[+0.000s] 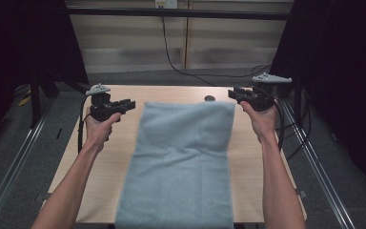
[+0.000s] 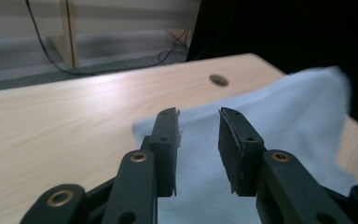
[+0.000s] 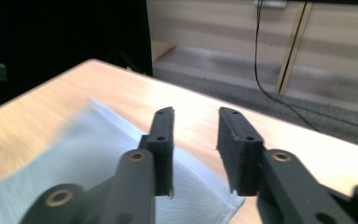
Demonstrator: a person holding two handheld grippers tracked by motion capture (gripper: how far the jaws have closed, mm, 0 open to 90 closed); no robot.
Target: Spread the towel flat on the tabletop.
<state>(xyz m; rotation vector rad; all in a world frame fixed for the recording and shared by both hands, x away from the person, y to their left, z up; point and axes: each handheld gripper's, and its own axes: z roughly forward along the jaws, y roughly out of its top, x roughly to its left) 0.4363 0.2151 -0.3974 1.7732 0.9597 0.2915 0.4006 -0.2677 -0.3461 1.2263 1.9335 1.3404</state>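
Observation:
A light blue towel (image 1: 181, 157) lies flat down the middle of the wooden table (image 1: 100, 162), its near end hanging over the front edge. My left gripper (image 1: 132, 102) hovers just left of the towel's far left corner, jaws pointing right. My right gripper (image 1: 229, 94) hovers at the far right corner, jaws pointing left. In the left gripper view the left gripper (image 2: 199, 112) stands open, with the towel (image 2: 284, 116) lying on the table below and beyond the jaws. In the right gripper view the right gripper (image 3: 196, 112) is open too, above the towel's (image 3: 74, 154) corner. Neither grips cloth.
A small round hole (image 1: 209, 98) sits in the table just beyond the towel's far edge. Black curtains (image 1: 343, 57) flank both sides. A cable (image 1: 190, 74) runs across the grey floor behind the table. Bare wood lies left and right of the towel.

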